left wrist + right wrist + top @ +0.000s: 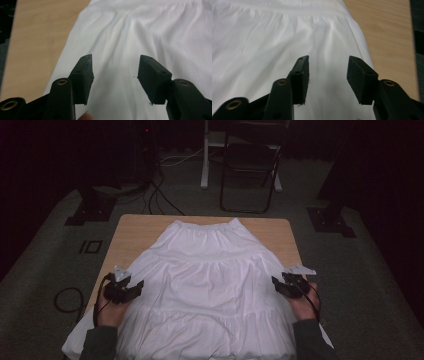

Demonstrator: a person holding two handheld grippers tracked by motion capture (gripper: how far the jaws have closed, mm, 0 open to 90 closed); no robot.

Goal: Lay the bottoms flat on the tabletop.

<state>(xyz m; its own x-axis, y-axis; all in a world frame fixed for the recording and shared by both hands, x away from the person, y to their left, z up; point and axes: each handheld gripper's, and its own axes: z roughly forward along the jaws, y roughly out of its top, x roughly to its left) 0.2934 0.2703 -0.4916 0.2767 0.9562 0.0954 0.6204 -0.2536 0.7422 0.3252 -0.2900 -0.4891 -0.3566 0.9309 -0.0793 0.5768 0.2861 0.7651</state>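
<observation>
- A white skirt (pixel 205 280) lies spread over the wooden table (pixel 135 227), waistband at the far end, hem spilling off the near edge.
- Bare wood shows along the far corners and left side.
- The left gripper (pixel 134 289) and right gripper (pixel 278 286) hover over the skirt's side edges, jaws parted, nothing between them.
- Gripper views show gathered folds.
- A folding chair (pixel 250 165) and floor cables (pixel 160 195) stand beyond.
</observation>
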